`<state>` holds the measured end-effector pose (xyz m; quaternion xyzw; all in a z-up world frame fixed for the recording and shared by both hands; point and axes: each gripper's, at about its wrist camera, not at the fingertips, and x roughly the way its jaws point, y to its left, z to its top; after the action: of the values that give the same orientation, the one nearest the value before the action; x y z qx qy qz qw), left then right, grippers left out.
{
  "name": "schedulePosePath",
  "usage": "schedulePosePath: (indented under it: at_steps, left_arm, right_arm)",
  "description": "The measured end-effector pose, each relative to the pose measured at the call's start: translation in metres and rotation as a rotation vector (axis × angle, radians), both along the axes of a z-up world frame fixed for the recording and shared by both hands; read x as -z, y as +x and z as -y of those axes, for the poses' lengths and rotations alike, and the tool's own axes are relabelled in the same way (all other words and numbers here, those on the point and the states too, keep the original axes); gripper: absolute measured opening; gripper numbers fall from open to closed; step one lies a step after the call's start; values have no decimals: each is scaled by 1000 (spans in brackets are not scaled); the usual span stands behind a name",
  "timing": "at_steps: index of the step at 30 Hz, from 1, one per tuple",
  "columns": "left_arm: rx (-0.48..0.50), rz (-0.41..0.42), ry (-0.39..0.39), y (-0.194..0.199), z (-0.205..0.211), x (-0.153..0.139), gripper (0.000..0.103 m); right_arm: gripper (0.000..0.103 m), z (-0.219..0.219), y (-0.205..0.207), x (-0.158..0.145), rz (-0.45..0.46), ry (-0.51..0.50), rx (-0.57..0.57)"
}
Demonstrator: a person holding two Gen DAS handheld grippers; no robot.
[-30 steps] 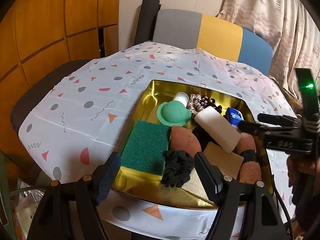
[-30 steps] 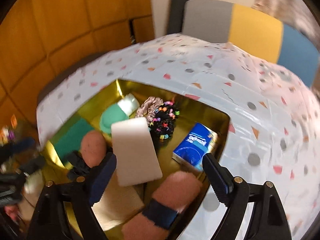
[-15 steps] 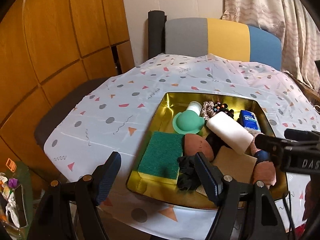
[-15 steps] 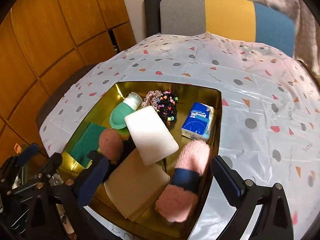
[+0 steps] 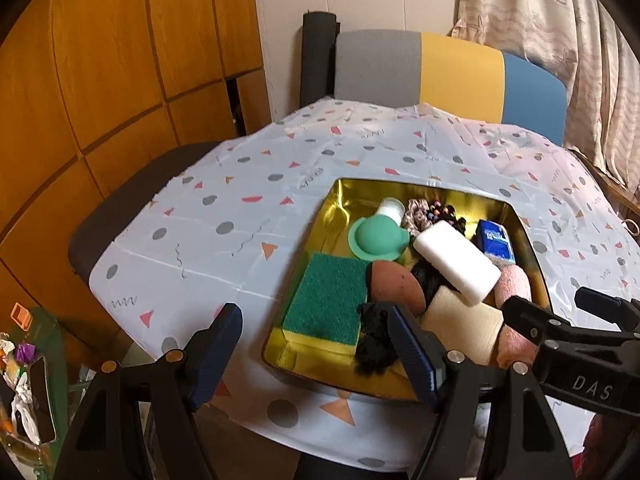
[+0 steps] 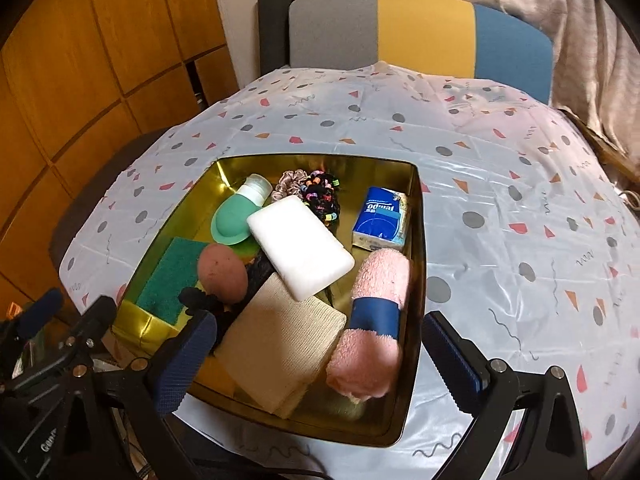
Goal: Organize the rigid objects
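A gold tray [image 6: 416, 264] [image 5: 320, 216] on the patterned tablecloth holds several things. A white block [image 6: 300, 246] [image 5: 456, 262] lies on top in the middle. Around it sit a teal squeeze bottle [image 6: 234, 216] [image 5: 378, 234], a green scouring sponge [image 6: 170, 278] [image 5: 328, 298], a brown egg-shaped sponge [image 6: 222, 268] [image 5: 396, 284], a blue tissue pack [image 6: 380, 218] [image 5: 496, 240], a pink rolled cloth with a blue band [image 6: 376, 320], a beige folded cloth [image 6: 280, 340] and hair ties [image 6: 320, 194]. My right gripper [image 6: 320, 364] hangs open and empty above the tray's near end. My left gripper [image 5: 316, 354] is open and empty over the tray's near left corner.
A chair with a grey, yellow and blue back [image 6: 420, 28] stands behind the table. Wooden panelling [image 5: 100, 80] lines the left, a curtain [image 5: 560, 40] the right. The tablecloth [image 6: 520, 220] spreads out right of the tray. A cluttered bin [image 5: 28, 380] is at lower left.
Both grippers have drawn back from the tray, so more of the table shows. The right gripper's jaws have opened wider and it has rolled level. Nothing in the tray has moved.
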<state>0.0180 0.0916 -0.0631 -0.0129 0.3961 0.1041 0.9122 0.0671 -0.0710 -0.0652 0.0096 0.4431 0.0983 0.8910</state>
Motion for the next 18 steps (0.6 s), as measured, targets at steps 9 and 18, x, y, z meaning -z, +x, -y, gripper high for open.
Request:
schedulePosePath:
  at_steps: [9,18]
  left_arm:
    - [7,-29,-19,-3,-1,-1,76]
    - [5,-26,-18,-5,-1,-3,76]
  right_arm:
    - [103,2,-10,-12,35,-19,115]
    - [103,4,-14,-9,40,-72,166]
